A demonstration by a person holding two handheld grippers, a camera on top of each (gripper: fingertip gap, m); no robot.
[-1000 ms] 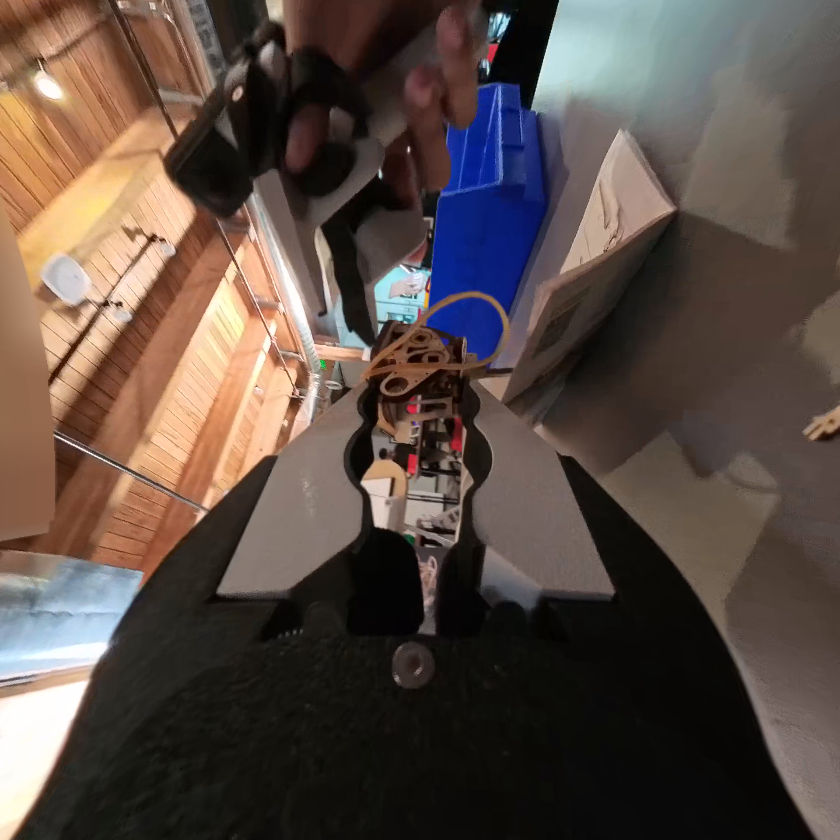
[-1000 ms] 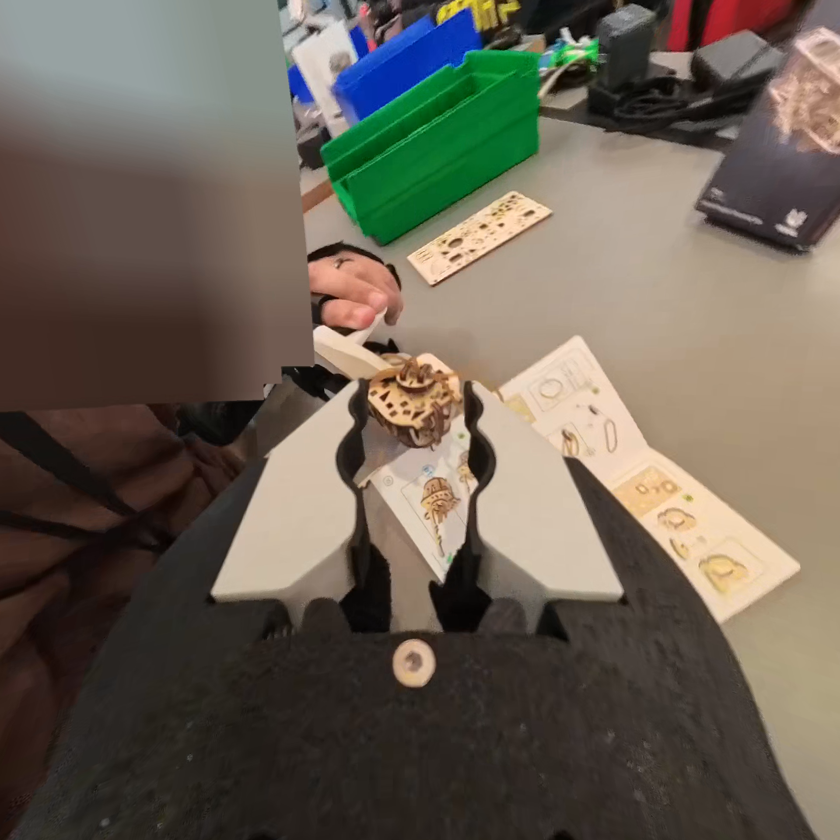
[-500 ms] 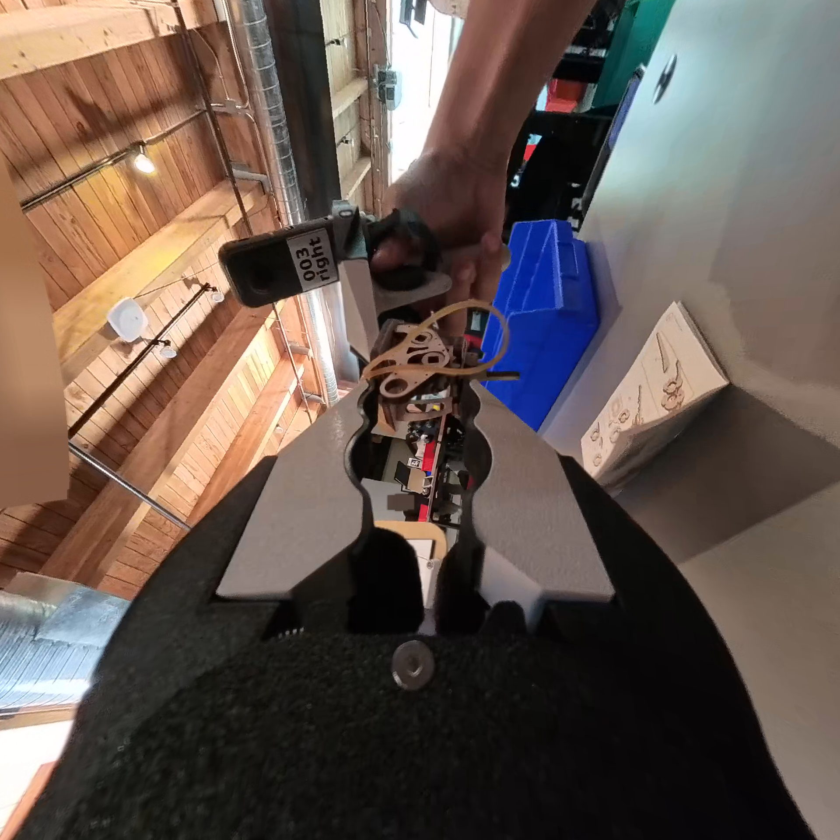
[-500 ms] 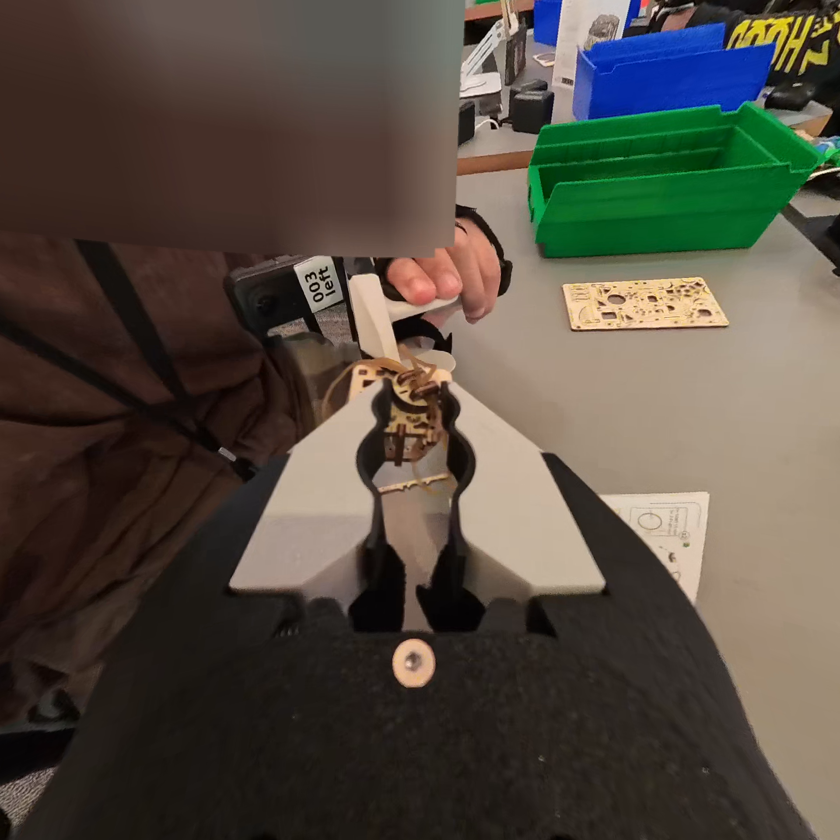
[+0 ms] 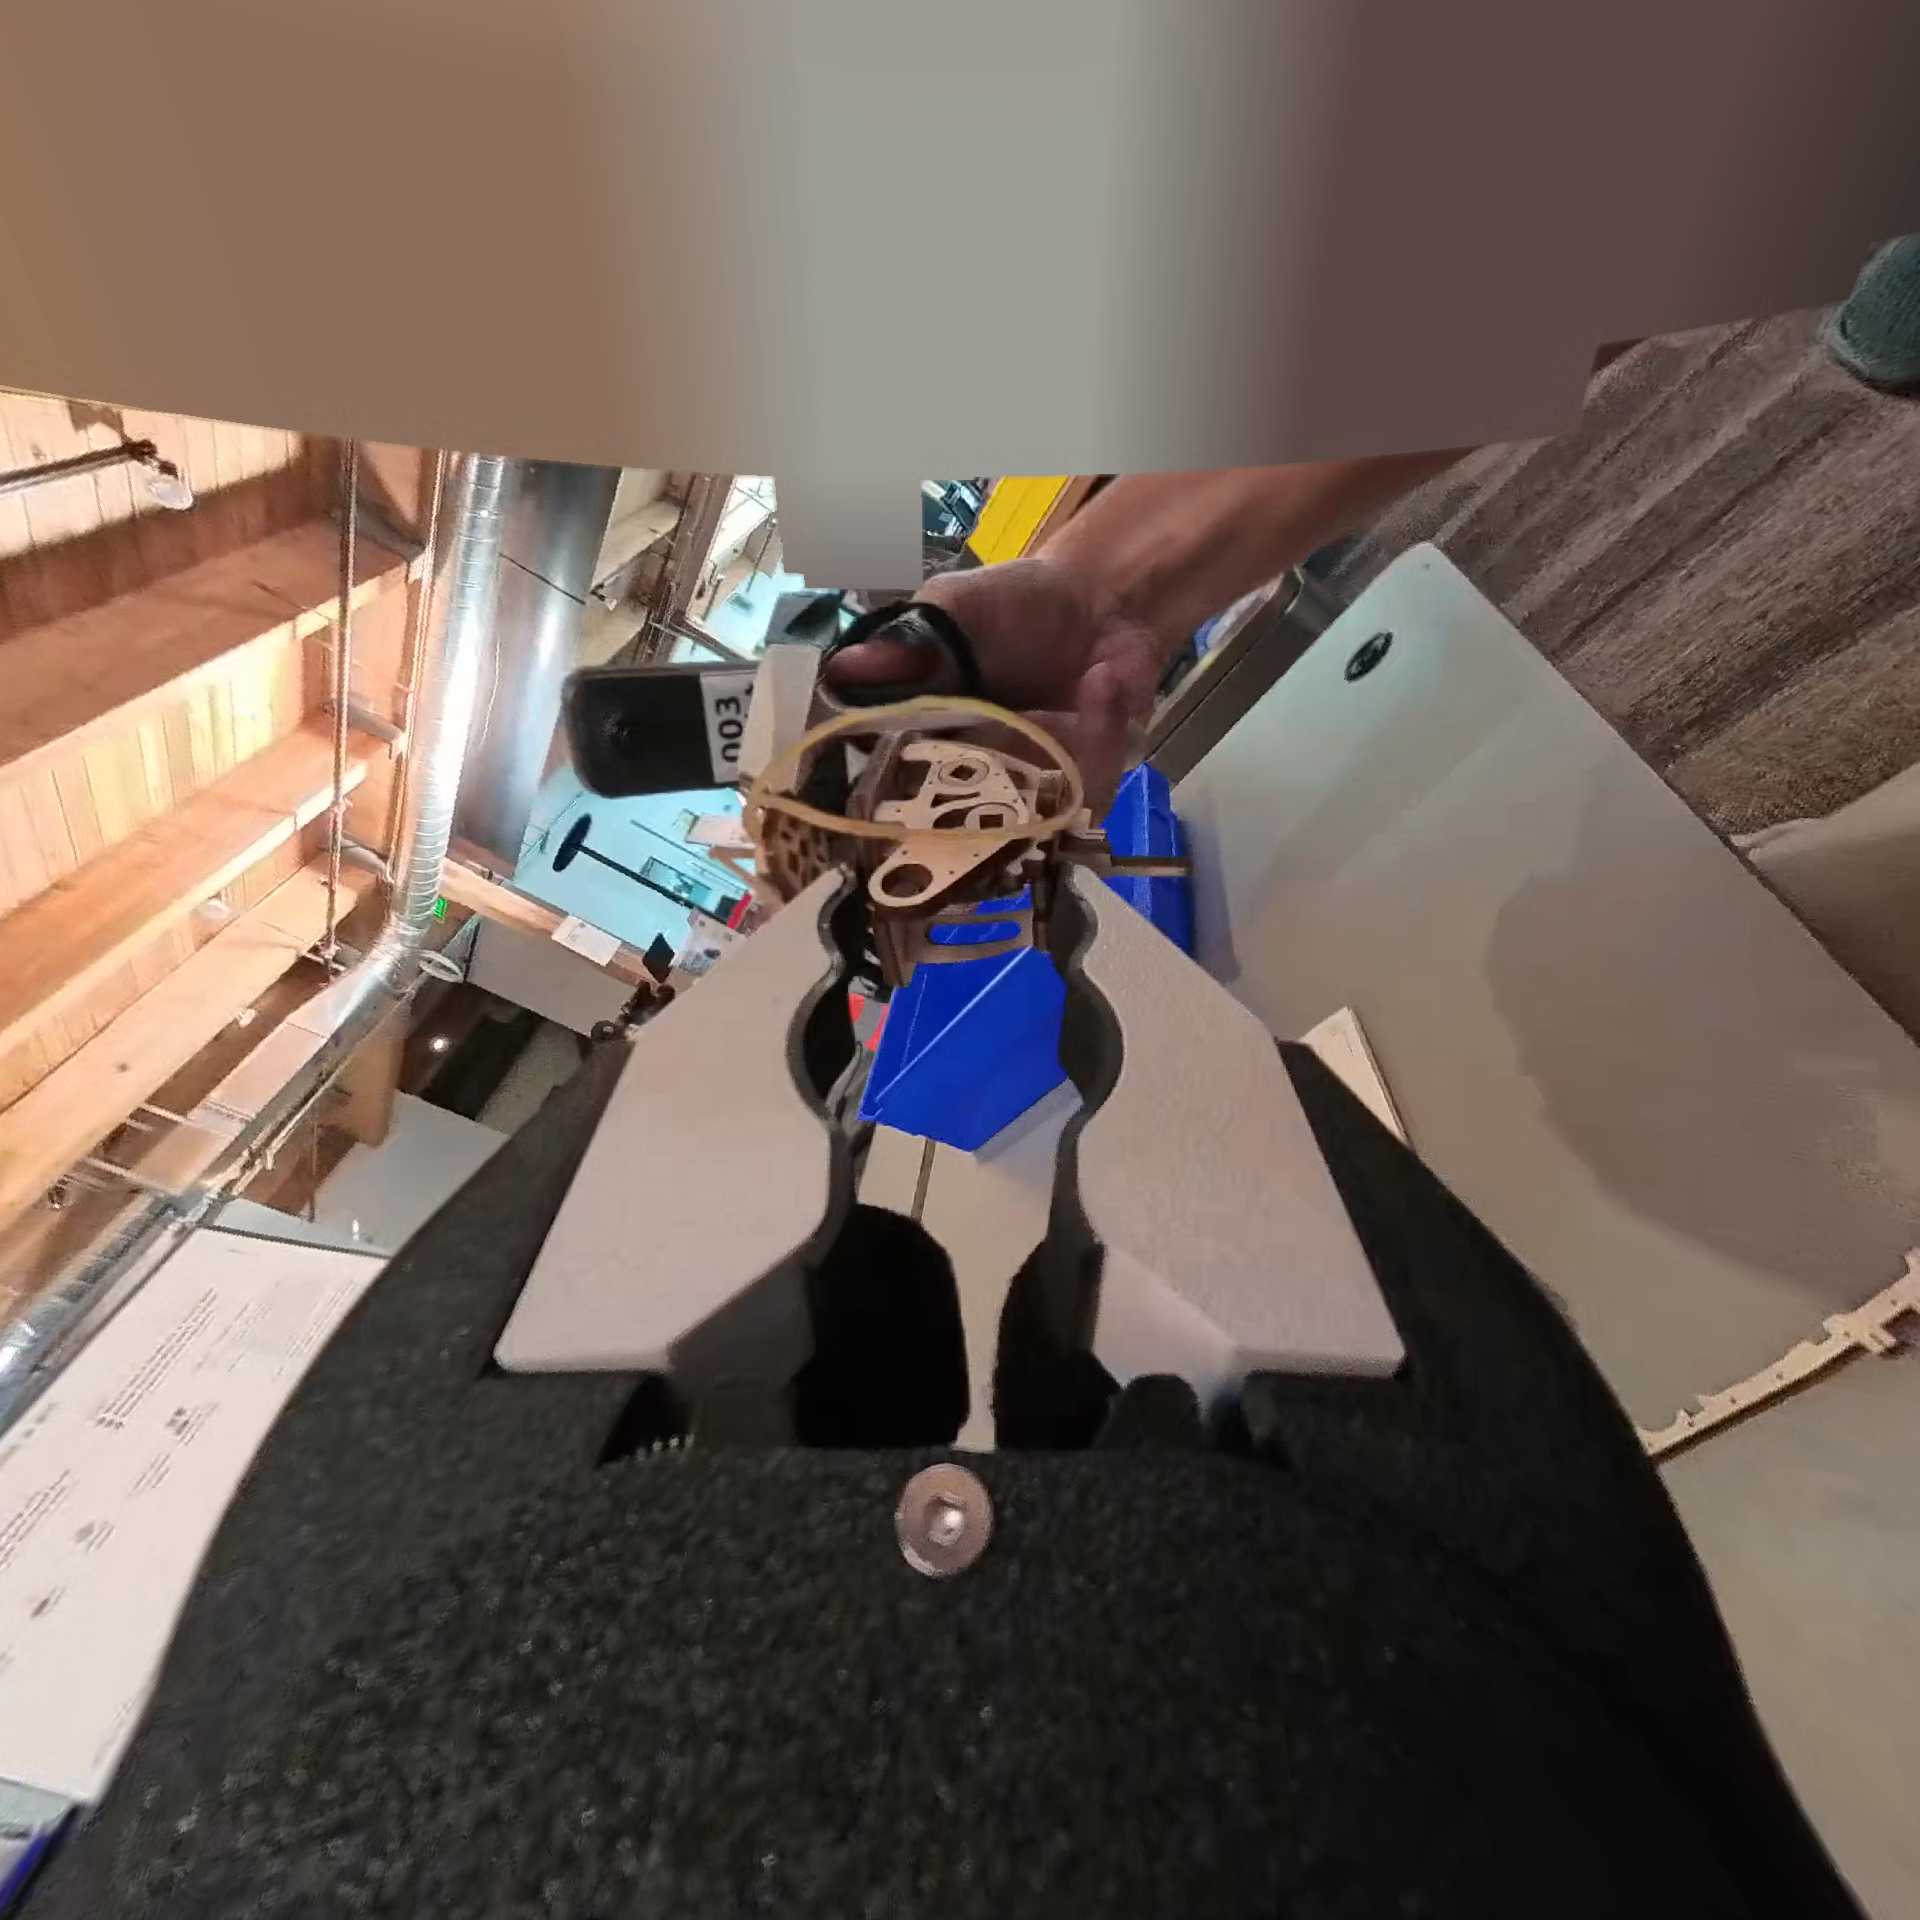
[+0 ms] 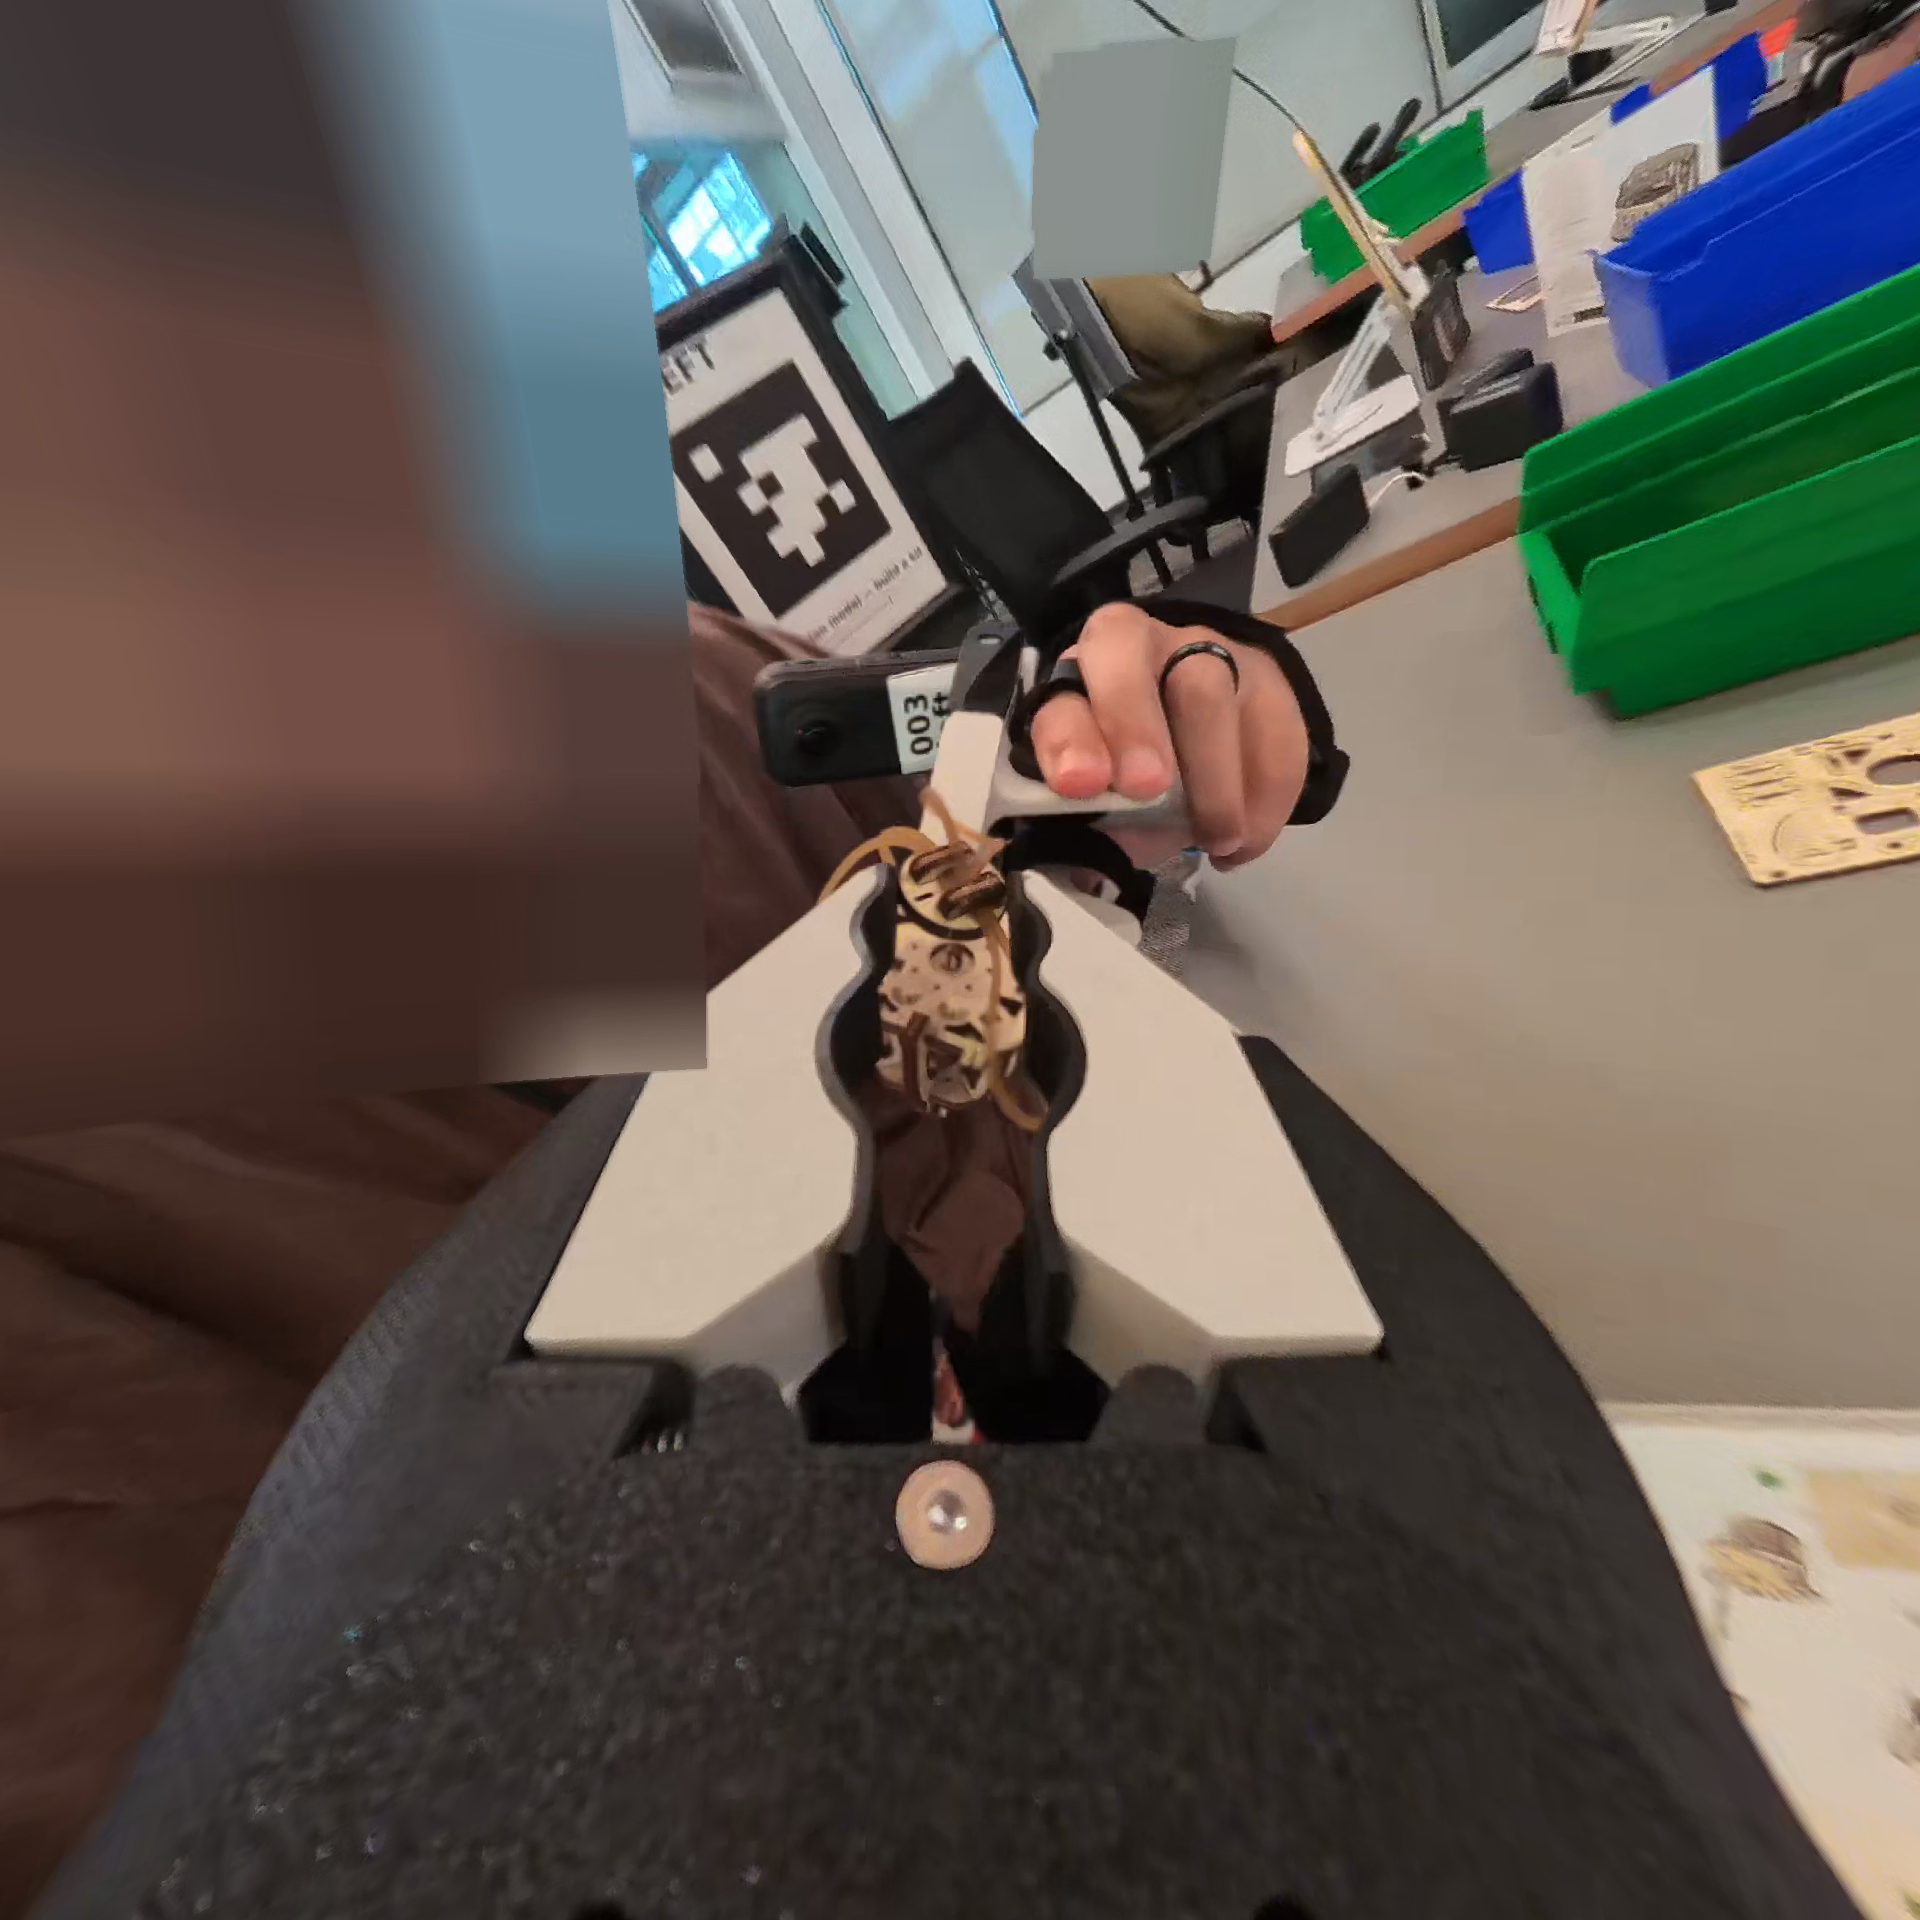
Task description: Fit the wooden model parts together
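Up close in the left wrist view, the left gripper (image 5: pixel 951 883) was clamped on the wooden model (image 5: pixel 951 831), its two grey fingers (image 5: pixel 727 1060) pressing the small brown assembly at their tips. A tan rubber band (image 5: pixel 914 764) looped around the top of the model, standing out above and to the left of the fingertips. Just behind the model, a hand (image 5: pixel 1029 644) held the other gripper's handle, with its black camera (image 5: pixel 649 727) pointing toward the lens. A blue bin (image 5: pixel 971 1039) showed through the gap between the fingers, and a strip of notched wooden frame (image 5: pixel 1766 1351) lay on the grey table (image 5: pixel 1558 935) at the right edge.

Over in the right wrist view, the right gripper (image 6: pixel 951 904) was closed on the same wooden model (image 6: pixel 951 997), which sat deep between its fingers (image 6: pixel 1164 1122), with the rubber band (image 6: pixel 862 857) trailing around it. The left gripper's white finger (image 6: pixel 971 758) reached down to touch the model's top from the far side. A hand (image 6: pixel 1174 727) wearing a dark ring gripped that tool's handle. On the grey table (image 6: pixel 1455 935) to the right stood a green bin (image 6: pixel 1725 540) with a blue bin (image 6: pixel 1756 260) behind it, a punched-out wooden parts sheet (image 6: pixel 1829 810) near them, and an instruction sheet (image 6: pixel 1787 1610) at the lower right corner.
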